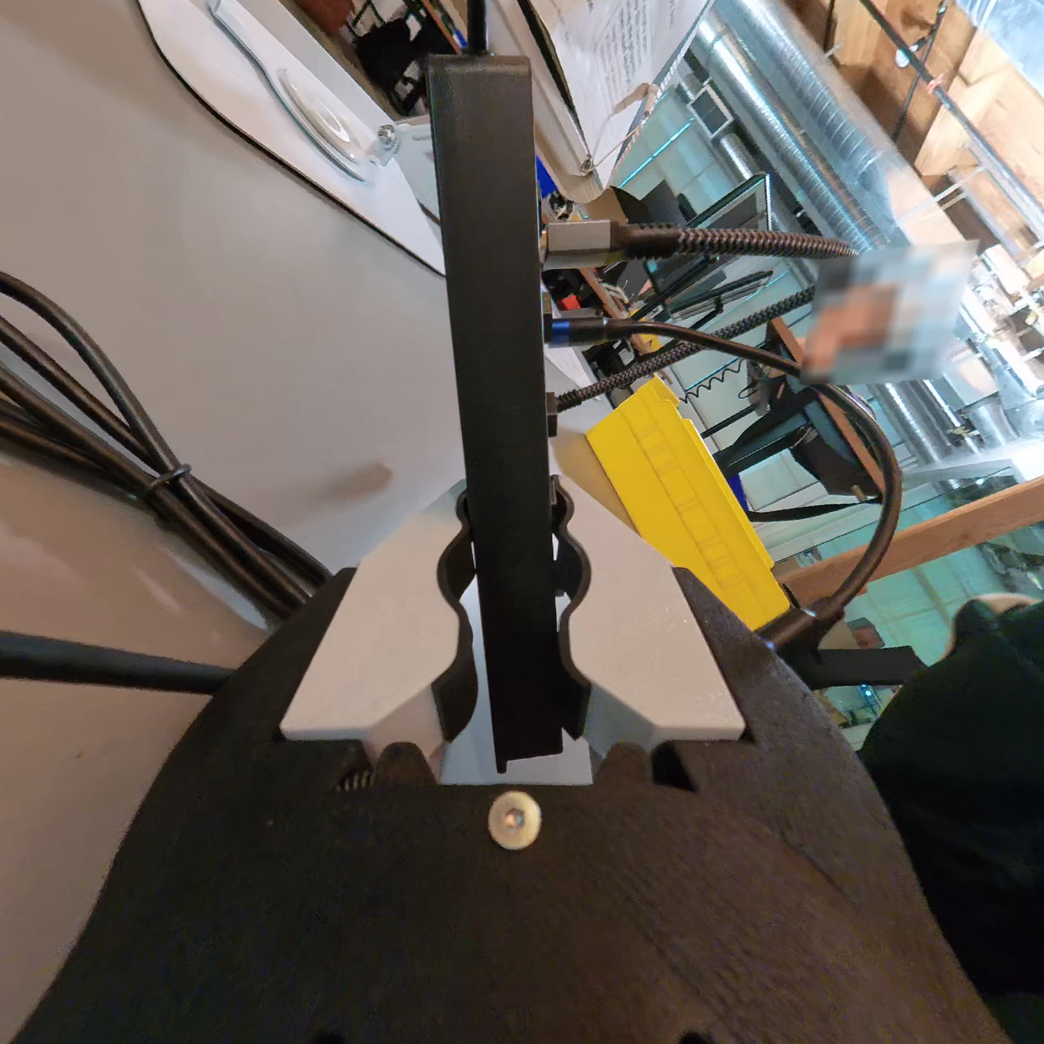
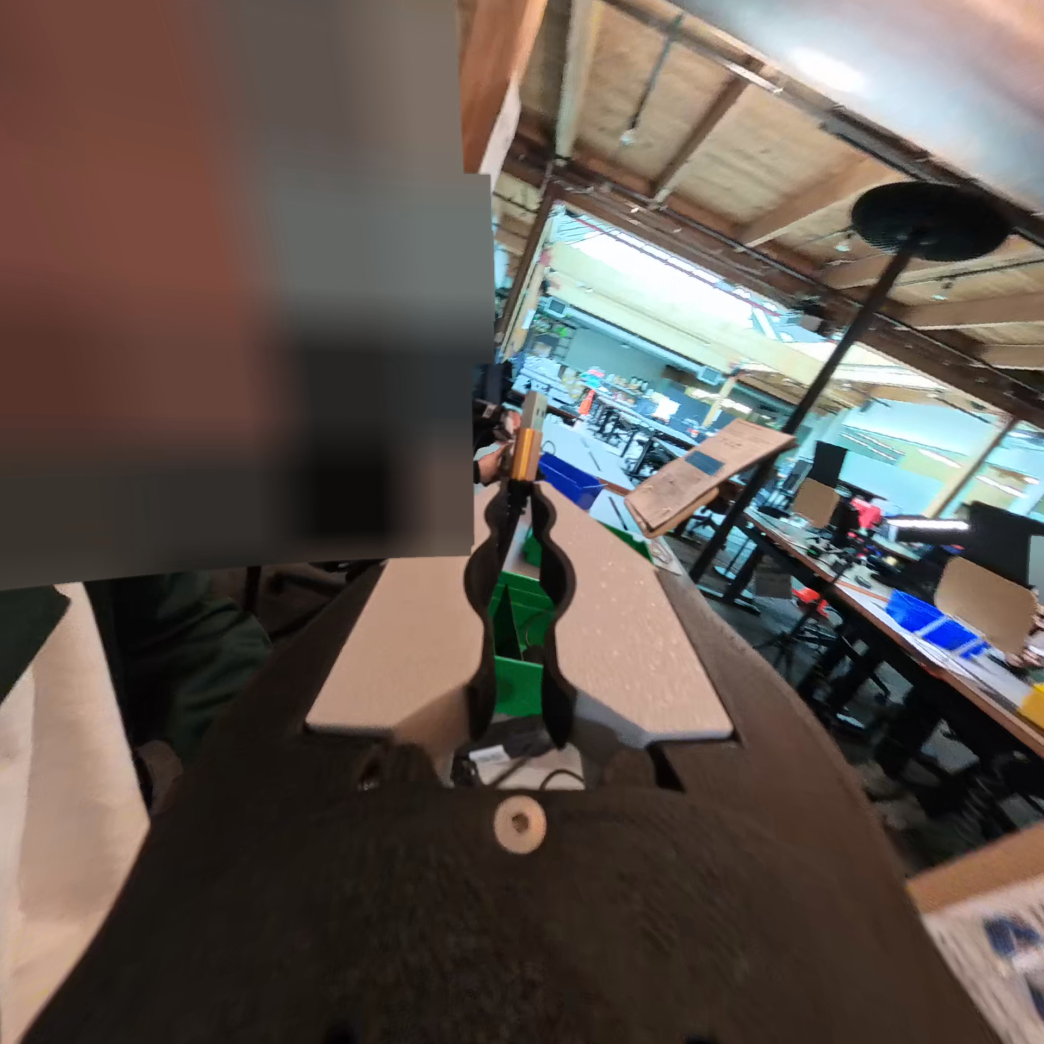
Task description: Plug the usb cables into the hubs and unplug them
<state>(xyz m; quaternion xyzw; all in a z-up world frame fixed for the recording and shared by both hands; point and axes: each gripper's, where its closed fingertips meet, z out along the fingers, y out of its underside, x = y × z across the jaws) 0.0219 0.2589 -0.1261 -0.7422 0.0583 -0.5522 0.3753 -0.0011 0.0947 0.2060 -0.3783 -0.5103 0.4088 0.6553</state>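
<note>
Left wrist view: hub (image 1: 488, 339) clamped between tool (image 1: 511, 508) fingers.

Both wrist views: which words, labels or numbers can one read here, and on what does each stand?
None can be read.
White sheet, left wrist view: lines of print, too small.
Label on box, right wrist view: blue print, blurred.
Small sticker behind the fingers: too small.
Hub and plug: no writing seen.
</note>
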